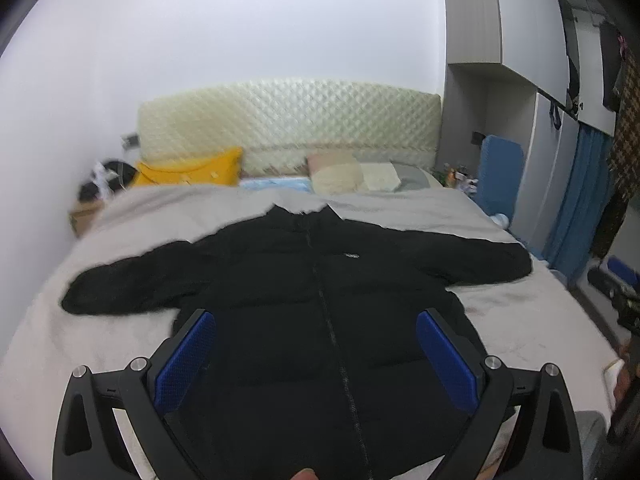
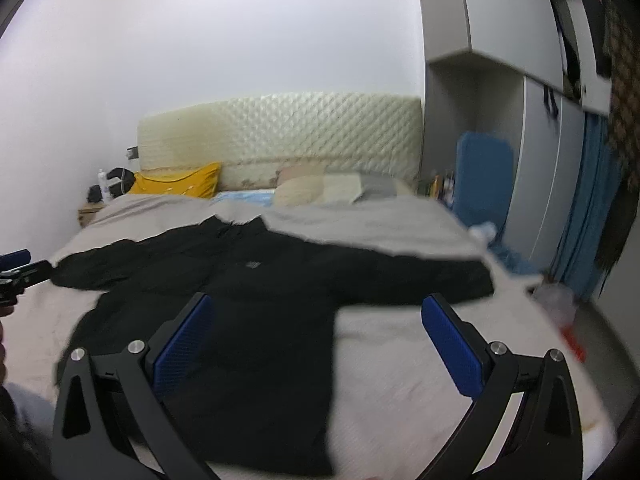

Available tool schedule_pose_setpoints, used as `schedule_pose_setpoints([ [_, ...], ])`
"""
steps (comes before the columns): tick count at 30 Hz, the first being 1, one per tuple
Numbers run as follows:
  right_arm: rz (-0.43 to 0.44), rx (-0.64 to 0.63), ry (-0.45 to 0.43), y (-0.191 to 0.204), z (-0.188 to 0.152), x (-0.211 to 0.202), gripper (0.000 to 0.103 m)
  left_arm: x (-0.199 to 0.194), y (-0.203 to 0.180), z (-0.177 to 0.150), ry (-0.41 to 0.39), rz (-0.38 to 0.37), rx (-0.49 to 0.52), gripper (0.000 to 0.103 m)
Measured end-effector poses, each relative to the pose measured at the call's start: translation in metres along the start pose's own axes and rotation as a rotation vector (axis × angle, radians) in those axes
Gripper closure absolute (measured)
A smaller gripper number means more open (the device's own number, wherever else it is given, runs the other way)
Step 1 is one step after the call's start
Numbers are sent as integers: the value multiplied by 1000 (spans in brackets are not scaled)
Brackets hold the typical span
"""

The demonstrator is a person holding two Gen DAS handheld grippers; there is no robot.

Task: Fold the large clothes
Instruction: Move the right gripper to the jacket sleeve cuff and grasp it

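Black jacket (image 1: 312,300) laid flat on the bed (image 1: 420,208), sleeves spread.

The left gripper (image 1: 316,336) is held released above the jacket's lower front, the zip seen between its pads. The right gripper (image 2: 316,328) is likewise spread wide, nothing grasped, the jacket's side edge lying ahead of it.

A black jacket (image 1: 320,300) lies flat on the bed (image 1: 120,320), front up, zipped, sleeves spread wide. The left gripper (image 1: 316,328) hovers above its lower half, jaws wide apart.
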State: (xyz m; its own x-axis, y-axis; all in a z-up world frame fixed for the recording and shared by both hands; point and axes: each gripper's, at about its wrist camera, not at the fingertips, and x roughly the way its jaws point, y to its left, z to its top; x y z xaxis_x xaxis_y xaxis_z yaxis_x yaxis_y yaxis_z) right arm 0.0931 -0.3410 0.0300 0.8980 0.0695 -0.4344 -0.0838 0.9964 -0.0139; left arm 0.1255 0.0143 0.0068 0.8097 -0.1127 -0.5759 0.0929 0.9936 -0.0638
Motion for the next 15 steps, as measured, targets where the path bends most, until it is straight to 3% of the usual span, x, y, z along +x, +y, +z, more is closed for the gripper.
schedule_pose_setpoints([
  [3, 16, -24, -47, -18, 12, 18, 0, 29, 11, 0, 28, -71, -50, 1],
  [6, 3, -29, -55, -38, 20, 46, 0, 56, 18, -6, 31, -59, -76, 1],
  [11, -126, -160, -26, -62, 13, 117, 0, 92, 24, -22, 29, -20, -75, 1],
  [15, -151, -22, 30, -117, 0, 183, 0, 123, 27, -31, 35, 12, -63, 1],
])
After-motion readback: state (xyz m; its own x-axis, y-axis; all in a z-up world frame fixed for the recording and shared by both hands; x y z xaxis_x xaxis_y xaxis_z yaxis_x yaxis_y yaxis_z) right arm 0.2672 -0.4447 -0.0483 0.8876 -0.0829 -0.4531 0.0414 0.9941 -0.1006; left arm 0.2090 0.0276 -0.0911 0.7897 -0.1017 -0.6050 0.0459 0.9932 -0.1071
